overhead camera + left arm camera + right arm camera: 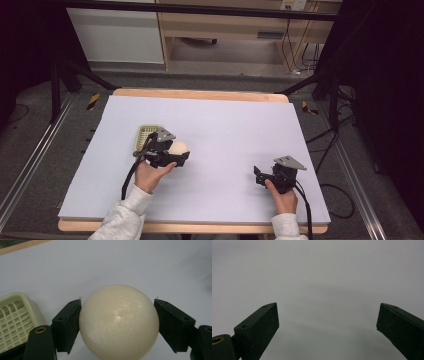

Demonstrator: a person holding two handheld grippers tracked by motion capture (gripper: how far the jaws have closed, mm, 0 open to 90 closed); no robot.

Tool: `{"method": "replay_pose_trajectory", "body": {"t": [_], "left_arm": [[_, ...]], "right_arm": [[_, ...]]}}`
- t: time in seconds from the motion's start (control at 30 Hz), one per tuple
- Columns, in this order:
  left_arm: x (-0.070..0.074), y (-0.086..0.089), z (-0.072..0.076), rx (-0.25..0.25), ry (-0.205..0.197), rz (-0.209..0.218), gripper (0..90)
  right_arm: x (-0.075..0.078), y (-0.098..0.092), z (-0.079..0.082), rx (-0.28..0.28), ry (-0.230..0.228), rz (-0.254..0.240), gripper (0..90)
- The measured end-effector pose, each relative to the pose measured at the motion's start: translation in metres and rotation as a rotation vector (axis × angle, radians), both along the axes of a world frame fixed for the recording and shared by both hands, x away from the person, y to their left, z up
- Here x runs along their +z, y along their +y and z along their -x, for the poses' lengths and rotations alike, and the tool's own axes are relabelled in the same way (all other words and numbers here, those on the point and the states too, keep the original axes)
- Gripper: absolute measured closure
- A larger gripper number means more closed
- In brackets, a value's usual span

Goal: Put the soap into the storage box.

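Observation:
A cream-white ball (178,147) sits left of the table's middle, and my left gripper (175,155) is shut on it. In the left gripper view the ball (119,321) bulges between the two black jaws of the left gripper (118,301), and both pads press its sides. A pale green slotted basket (147,135) lies just left of and behind that gripper; its corner, the basket (15,317), shows at the lower left. My right gripper (258,176) hovers low at the right front of the table, with the jaws of the right gripper (328,306) wide open over bare sheet.
A lavender sheet (225,130) covers the wooden table board (200,94). Black stand legs (70,75) and cables (330,145) flank the table on the floor. A wooden cabinet (225,25) stands beyond the far edge.

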State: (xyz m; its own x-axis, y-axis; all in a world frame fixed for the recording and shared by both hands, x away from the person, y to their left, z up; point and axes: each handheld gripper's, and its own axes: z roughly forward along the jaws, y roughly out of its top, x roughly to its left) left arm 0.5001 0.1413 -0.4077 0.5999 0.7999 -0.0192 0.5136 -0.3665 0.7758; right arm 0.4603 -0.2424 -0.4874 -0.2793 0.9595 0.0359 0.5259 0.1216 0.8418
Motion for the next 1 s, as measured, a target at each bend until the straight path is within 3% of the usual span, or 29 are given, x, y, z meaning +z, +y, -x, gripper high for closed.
{"method": "replay_pose_trajectory", "body": {"t": [1.0], "left_arm": [[0.005,0.034,-0.021,0.065,-0.006,-0.006,24.4]], "right_arm": [[0.000,0.000,0.000,0.000,0.004,-0.003,4.6]]}}
